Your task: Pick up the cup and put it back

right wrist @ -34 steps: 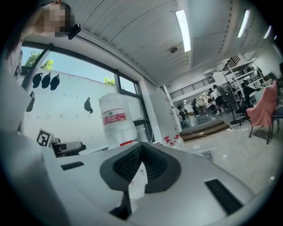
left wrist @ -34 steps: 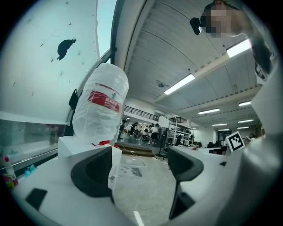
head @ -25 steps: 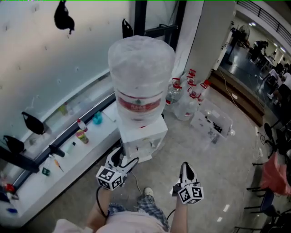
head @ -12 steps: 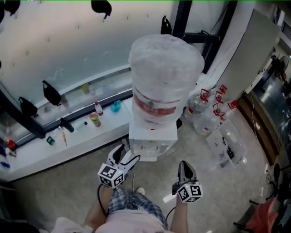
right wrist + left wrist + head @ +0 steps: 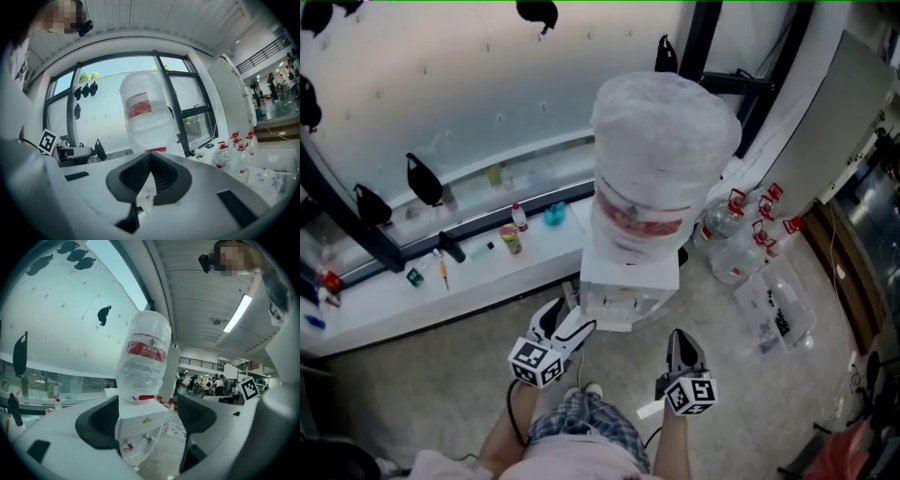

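A white water dispenser point(image 5: 628, 286) stands on the floor in front of me, topped by a big bottle point(image 5: 661, 159) wrapped in clear plastic with a red label. I make out no cup in any view. My left gripper point(image 5: 569, 321) hovers just before the dispenser's lower left front, open with nothing between its pads. The left gripper view looks between the wide black pads point(image 5: 101, 425) at the dispenser point(image 5: 140, 423) and its taps. My right gripper point(image 5: 680, 339) hangs to the right of the dispenser, shut and empty. In the right gripper view its ribbed pads point(image 5: 161, 176) meet in front of the bottle point(image 5: 143, 112).
A long white ledge point(image 5: 412, 300) along the window on the left carries small bottles point(image 5: 511, 239) and tools. Several red-capped water jugs point(image 5: 741, 234) and a clear plastic box point(image 5: 783, 314) sit on the floor at the right. A black post point(image 5: 698, 37) rises behind the dispenser.
In the head view the dispenser and window ledge have slid to the right and the jugs toward the right edge. Both grippers keep their places low in the picture, their jaws unchanged.
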The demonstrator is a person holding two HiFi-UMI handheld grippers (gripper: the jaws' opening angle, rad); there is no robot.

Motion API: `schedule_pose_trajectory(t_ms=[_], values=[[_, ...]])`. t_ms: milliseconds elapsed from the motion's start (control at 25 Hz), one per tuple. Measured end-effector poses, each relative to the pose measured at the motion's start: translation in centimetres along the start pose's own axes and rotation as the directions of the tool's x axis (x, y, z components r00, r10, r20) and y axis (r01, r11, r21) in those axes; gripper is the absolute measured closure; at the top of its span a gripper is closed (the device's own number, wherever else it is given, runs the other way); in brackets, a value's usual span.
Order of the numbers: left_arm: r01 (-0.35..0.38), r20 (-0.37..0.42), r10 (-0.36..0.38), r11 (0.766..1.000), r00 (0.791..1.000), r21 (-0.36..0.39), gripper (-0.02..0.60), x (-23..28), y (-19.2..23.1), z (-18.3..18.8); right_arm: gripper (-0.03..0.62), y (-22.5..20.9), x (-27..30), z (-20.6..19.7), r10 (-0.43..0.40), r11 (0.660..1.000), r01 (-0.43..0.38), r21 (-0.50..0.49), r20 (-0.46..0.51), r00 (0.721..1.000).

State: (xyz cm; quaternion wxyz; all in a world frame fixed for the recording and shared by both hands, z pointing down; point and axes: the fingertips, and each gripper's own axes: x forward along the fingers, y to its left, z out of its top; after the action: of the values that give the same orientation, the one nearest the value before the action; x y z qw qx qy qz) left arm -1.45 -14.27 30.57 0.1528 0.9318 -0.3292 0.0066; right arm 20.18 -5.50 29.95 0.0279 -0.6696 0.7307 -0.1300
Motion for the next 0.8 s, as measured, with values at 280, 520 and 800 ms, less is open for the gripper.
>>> schedule_pose_trajectory(t_ms=[280, 520, 800], values=[[0.027, -0.013, -0.027, 0.999, 1.0, 0.024, 0.204, -0.5, -0.1, -0.3, 0.577, 1.4, -0.4, -0.7, -0.008, 1.0, 0.008, 0.008, 0.011, 1.0], [0.013, -0.009, -0.012, 0.999, 1.0, 0.039, 0.204, -0.7, -0.1, -0.2, 0.577, 1.6, -0.2, -1.0, 0.014, 1.0, -0.014, 0.006, 0.015, 1.0], [-0.036, -0.014, 0.036, 0.999, 0.999, 0.041, 0.204, -0.2, -0.8, -0.8, 0.577, 0.3, 0.5, -0.8, 0.059, 0.998, -0.059, -0.006, -0.002, 0.998]])
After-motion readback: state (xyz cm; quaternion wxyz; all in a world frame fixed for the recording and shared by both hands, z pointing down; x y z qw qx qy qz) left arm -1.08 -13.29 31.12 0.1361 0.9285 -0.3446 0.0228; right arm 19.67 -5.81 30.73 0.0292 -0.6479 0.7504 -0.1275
